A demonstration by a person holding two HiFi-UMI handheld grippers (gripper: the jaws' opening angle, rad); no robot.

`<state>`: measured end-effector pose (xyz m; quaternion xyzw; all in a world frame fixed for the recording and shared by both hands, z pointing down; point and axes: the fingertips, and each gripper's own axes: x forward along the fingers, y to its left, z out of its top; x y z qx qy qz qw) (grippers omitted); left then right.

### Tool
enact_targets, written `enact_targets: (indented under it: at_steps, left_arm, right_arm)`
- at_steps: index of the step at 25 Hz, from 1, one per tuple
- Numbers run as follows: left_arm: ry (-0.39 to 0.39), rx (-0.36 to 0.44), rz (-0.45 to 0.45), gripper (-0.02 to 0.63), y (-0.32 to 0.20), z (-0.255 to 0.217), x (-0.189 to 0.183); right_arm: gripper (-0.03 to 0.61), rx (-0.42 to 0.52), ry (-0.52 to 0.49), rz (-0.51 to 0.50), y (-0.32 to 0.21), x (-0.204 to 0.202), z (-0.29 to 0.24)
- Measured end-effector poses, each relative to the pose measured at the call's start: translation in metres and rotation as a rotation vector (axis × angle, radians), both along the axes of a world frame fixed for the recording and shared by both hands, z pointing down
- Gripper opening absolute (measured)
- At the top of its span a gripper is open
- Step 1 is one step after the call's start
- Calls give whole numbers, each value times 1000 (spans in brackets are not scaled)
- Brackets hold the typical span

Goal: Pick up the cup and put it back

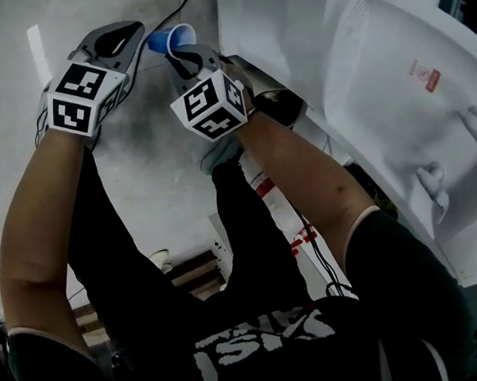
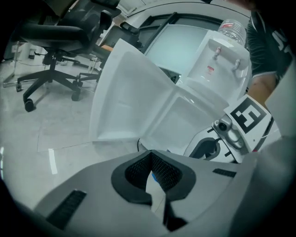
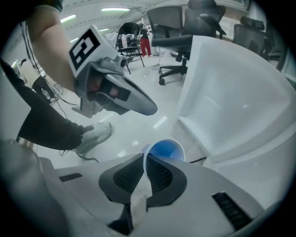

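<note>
Right claw (image 3: 144,159) is clamped on the rim of the cup (image 3: 164,150), its two dark, finely ribbed pads (image 3: 127,176) pinching the thin wall from inside and outside with nothing but that wall between them. The cup is small and round, blue with a paler lip. It hangs in the air over the floor (image 1: 16,80), its open mouth turned toward the claw so the smooth blue inside shows. Just beside it, the left claw (image 2: 150,159) holds nothing: its pads meet at the tips and leave only a narrow wedge-shaped slit lower down, through which a sliver of blue shows. Both claws have smooth, rounded grey shells, and each carries a cube (image 1: 79,98) faced with black-and-white square markers. In the head view the left claw and the right claw sit close side by side at the ends of bare forearms. The floor is pale grey and glossy, with streaks of light on it. A white, boxy water dispenser (image 2: 217,65) stands near, smooth-sided, with two small taps and a clear ridged bottle (image 2: 231,28) on top. A broad, flat white panel (image 2: 134,97) with a raised edge angles out from its lower part. A black office chair (image 2: 48,39) on a wheeled star base stands well apart, and a pale laced shoe (image 3: 95,134) rests on the floor
</note>
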<state>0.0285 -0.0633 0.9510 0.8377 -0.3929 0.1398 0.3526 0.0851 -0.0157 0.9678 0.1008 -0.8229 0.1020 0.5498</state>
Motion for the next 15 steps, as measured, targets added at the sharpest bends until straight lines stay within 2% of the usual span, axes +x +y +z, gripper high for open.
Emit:
enact_targets:
  at_steps: [4, 11, 15]
  left_arm:
    - [-20, 3, 25, 8, -9, 14, 11]
    - [22, -11, 108, 9, -22, 21, 51]
    - [48, -12, 121, 9, -22, 16, 65]
  right_arm:
    - [49, 13, 58, 139, -32, 28, 24]
    - [49, 99, 254, 324, -87, 107, 66]
    - [49, 130, 355, 417, -107, 148, 77]
